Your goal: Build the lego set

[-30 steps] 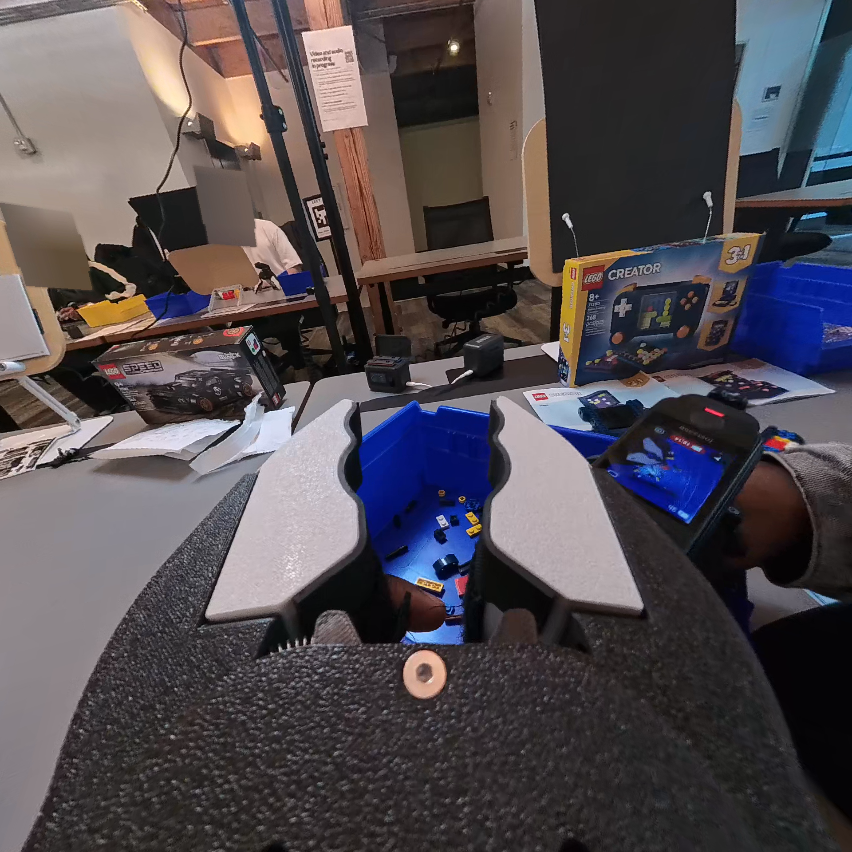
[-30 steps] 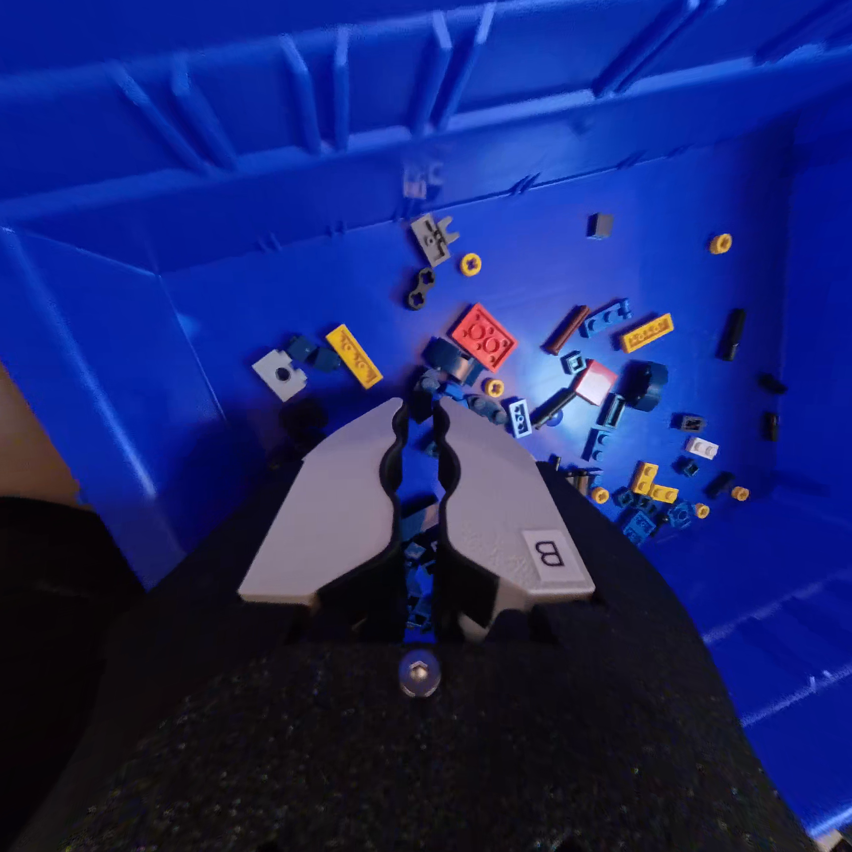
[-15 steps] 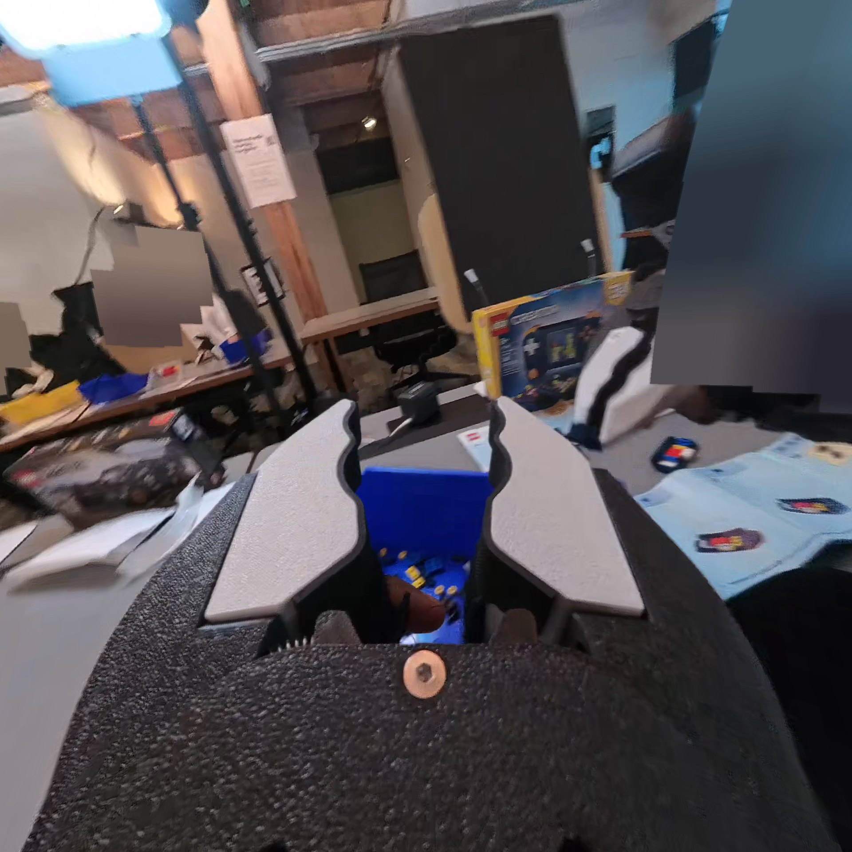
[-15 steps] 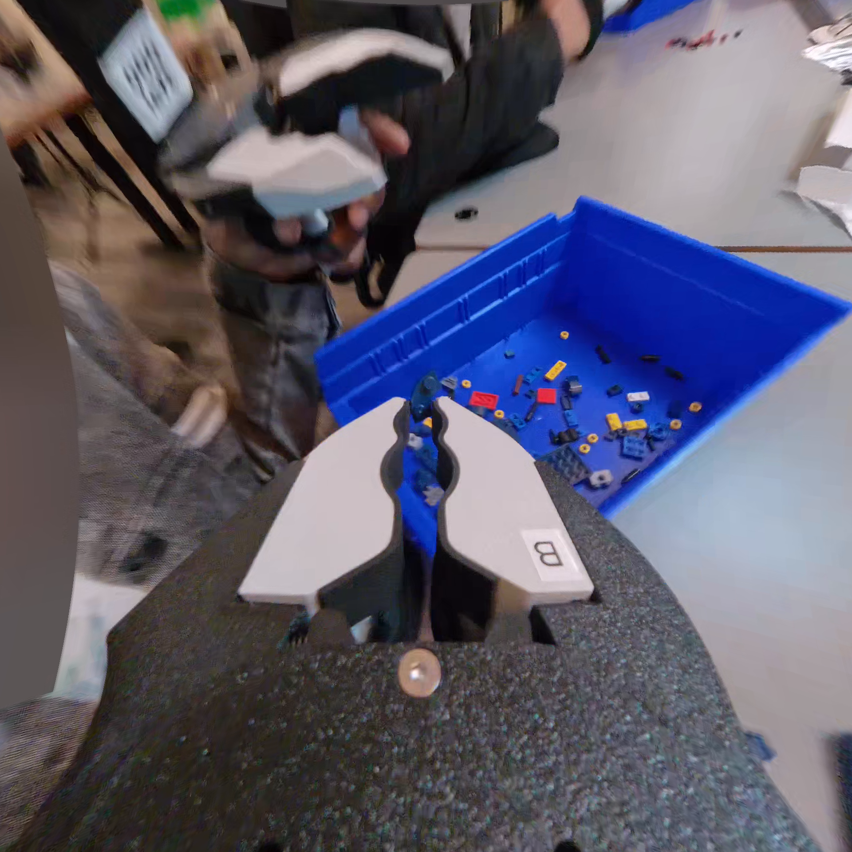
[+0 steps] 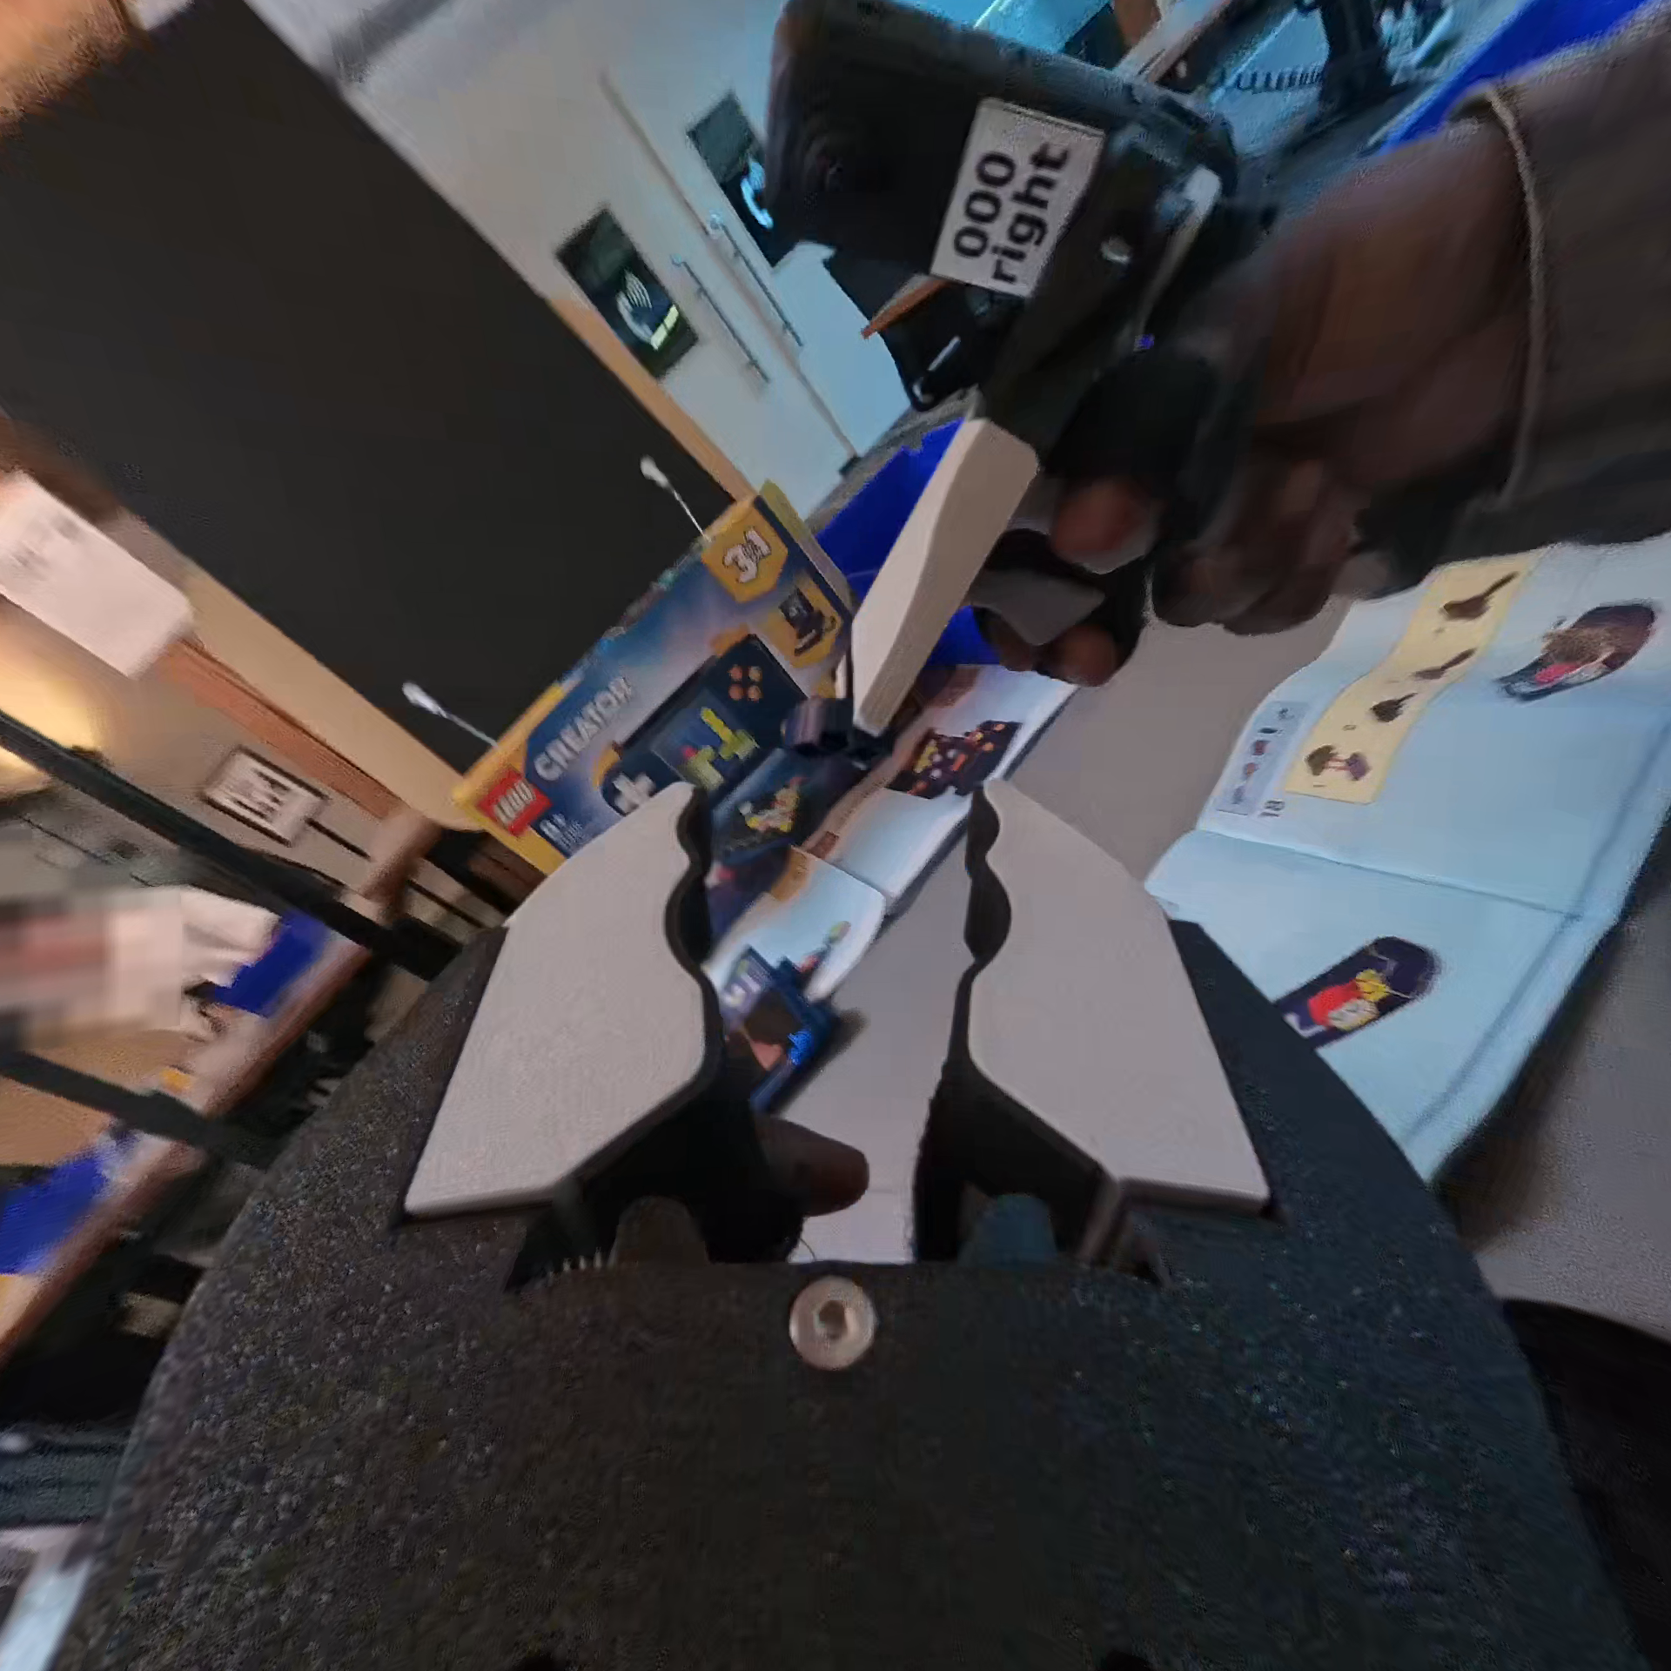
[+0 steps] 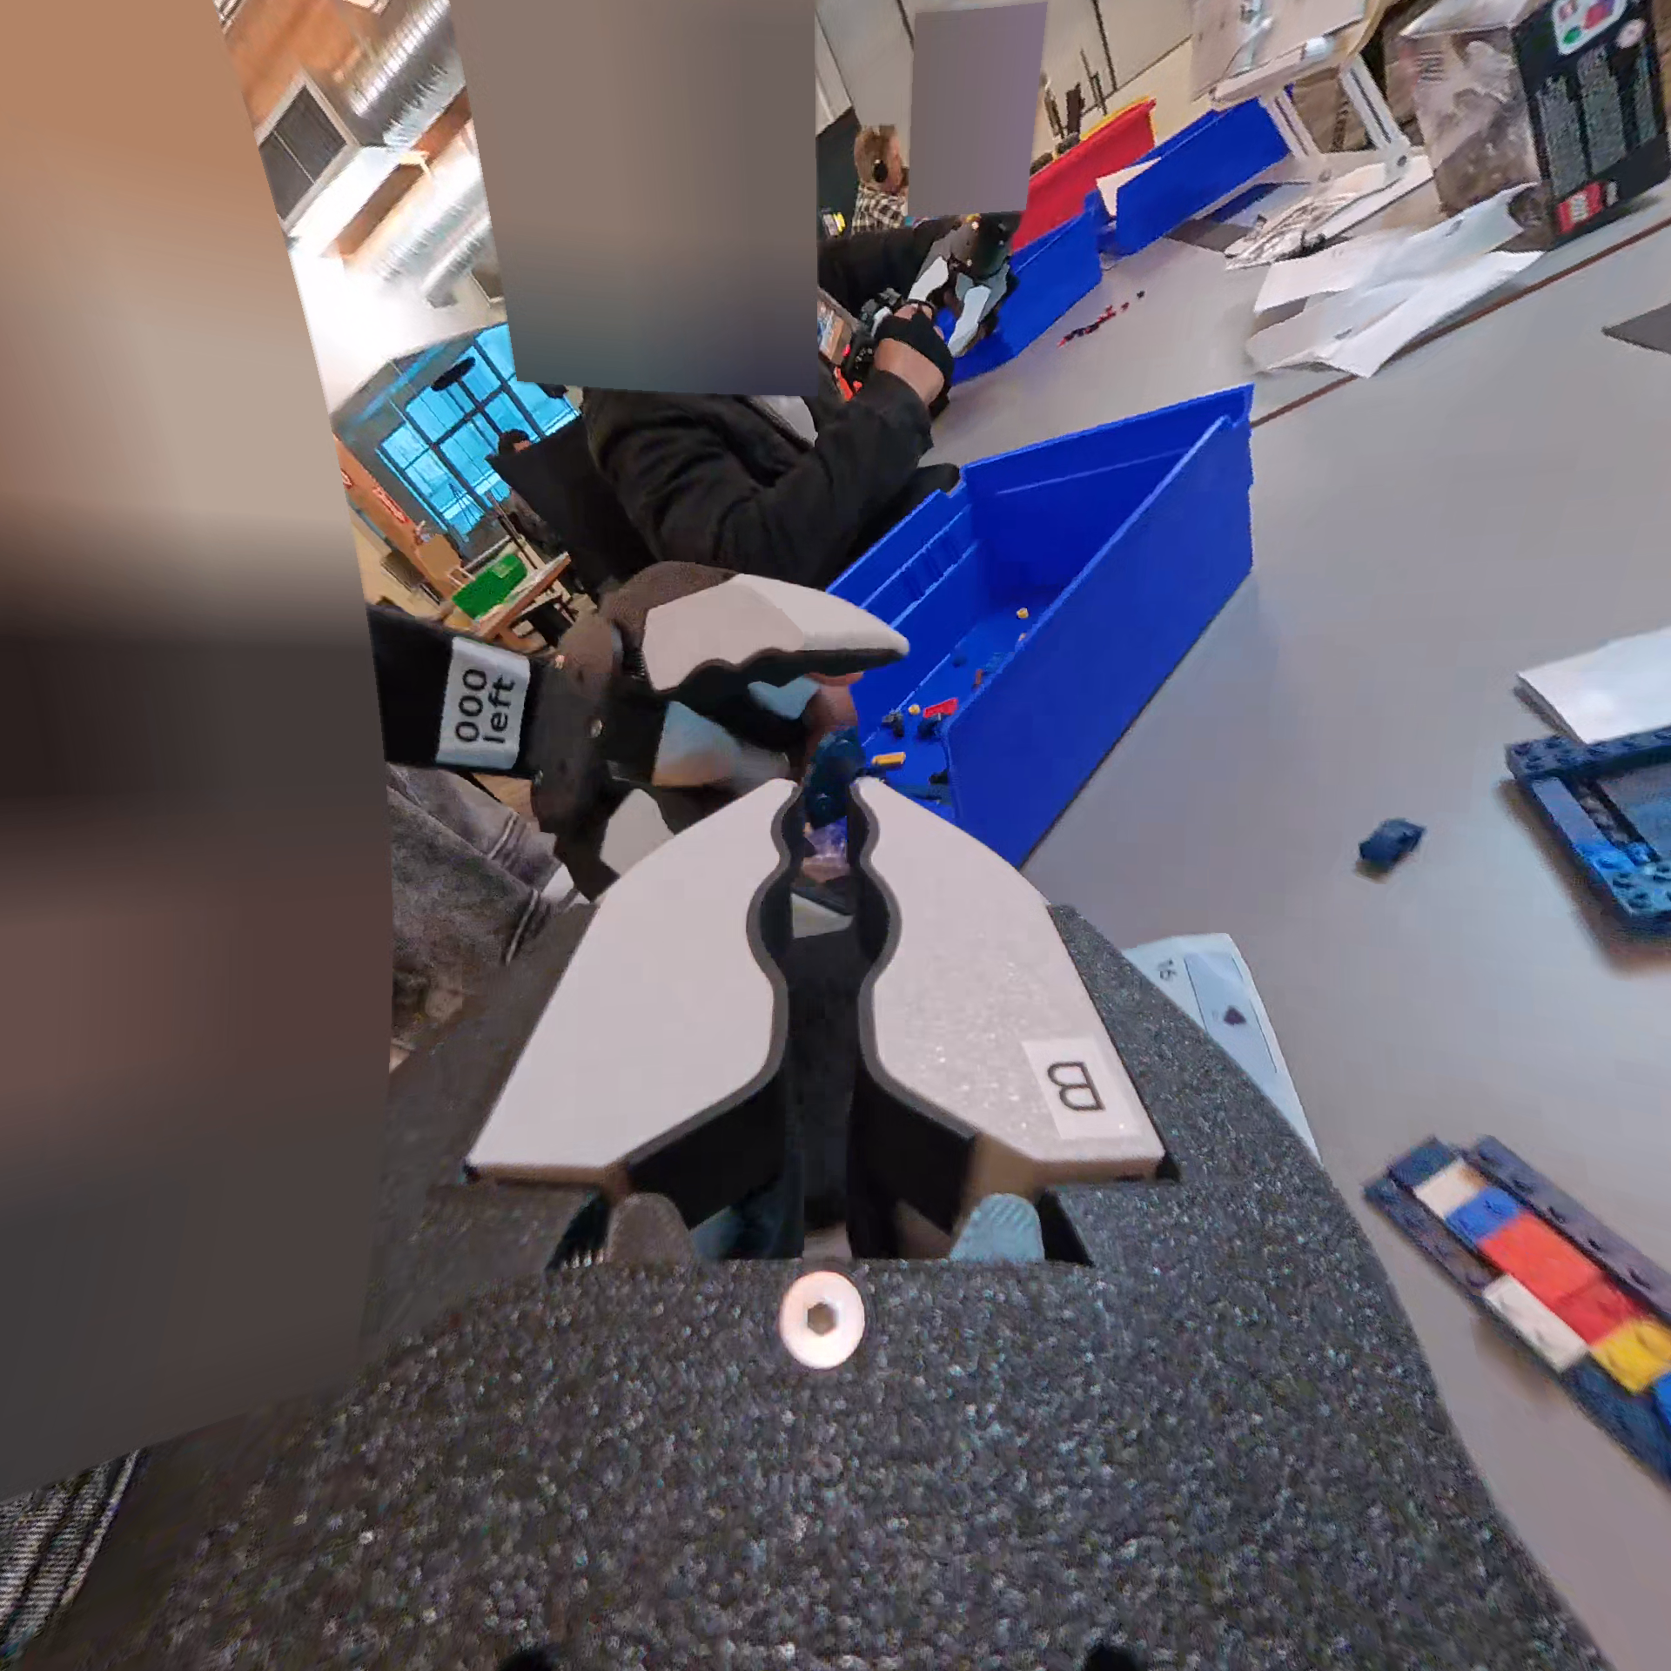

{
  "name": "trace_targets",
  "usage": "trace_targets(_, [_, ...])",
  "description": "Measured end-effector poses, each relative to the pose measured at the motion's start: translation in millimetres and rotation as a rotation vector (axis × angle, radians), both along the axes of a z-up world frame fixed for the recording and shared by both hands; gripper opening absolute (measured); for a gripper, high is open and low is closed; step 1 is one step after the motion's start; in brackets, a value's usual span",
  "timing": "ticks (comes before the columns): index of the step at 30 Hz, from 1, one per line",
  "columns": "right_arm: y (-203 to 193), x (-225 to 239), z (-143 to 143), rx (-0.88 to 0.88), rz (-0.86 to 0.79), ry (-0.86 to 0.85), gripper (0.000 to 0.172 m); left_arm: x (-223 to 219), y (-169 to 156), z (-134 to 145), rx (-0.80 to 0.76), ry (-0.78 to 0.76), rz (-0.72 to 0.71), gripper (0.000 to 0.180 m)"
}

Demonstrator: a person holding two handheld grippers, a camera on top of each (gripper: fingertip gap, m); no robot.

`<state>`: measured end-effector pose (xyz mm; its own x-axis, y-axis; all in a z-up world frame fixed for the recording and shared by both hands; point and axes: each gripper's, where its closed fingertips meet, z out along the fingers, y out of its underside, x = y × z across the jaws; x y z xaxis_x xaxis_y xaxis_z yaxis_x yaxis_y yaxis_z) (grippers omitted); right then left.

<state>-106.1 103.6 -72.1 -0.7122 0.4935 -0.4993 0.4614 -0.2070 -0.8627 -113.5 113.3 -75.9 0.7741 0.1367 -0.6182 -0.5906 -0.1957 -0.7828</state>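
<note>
My right gripper (image 6: 827, 796) is shut on a small dark blue brick (image 6: 832, 773), pinched at the fingertips and held in the air in front of the blue bin (image 6: 1130, 561). In the left wrist view the same brick (image 5: 818, 723) shows at the tip of the right gripper's finger (image 5: 931, 579). My left gripper (image 5: 836, 805) is open with nothing between its fingers. It faces the right gripper, close to the brick. It also shows in the right wrist view (image 6: 850, 674), just left of the brick.
The bin holds several small loose bricks. An open instruction booklet (image 5: 1401, 814) and a yellow-and-blue toy box (image 5: 651, 723) lie beyond the left gripper. A dark blue frame (image 6: 1600, 814), a loose dark blue brick (image 6: 1390, 845) and a multicoloured plate build (image 6: 1537, 1266) lie on the grey table. A person in black sits behind the bin. Both grippers' tips are close together, under 4 cm apart.
My right gripper rose out of the bin with the dark blue brick in its tips and swung towards the left gripper. The left gripper turned away from the bin to face it, still open.
</note>
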Motion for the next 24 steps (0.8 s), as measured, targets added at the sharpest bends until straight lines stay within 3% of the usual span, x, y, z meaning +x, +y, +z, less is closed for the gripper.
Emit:
trace_targets(4, [7,7,-7,0.015,0.002,-0.001,0.009,18,15,3,-0.006,0.043,-0.047,0.037])
trace_targets(5, [8,7,-10,0.023,-0.002,-0.008,0.009,18,17,3,-0.01,0.027,-0.044,0.023])
trace_targets(11, [24,9,-13,0.067,-0.065,-0.004,0.009,19,33,-2,-0.029,-0.014,-0.072,0.022])
trace_targets(13, [27,13,-12,0.08,-0.061,0.006,0.009,15,39,-7,-0.066,-0.003,-0.051,0.044])
trace_targets(16, [35,12,-14,0.125,-0.098,0.014,0.008,13,44,-11,-0.11,0.09,-0.039,0.022])
trace_targets(18, [39,12,-14,0.127,-0.114,0.015,0.008,13,48,-12,-0.131,0.088,-0.047,0.022])
trace_targets(20, [45,10,-13,0.135,-0.141,0.051,0.009,11,53,-11,-0.119,0.037,-0.067,0.022])
trace_targets(22, [56,6,-5,0.131,-0.195,0.155,0.011,7,62,-6,-0.043,-0.118,-0.11,0.022])
trace_targets(24, [75,2,6,0.073,-0.275,0.276,0.036,-6,68,10,0.145,-0.35,-0.164,0.022])
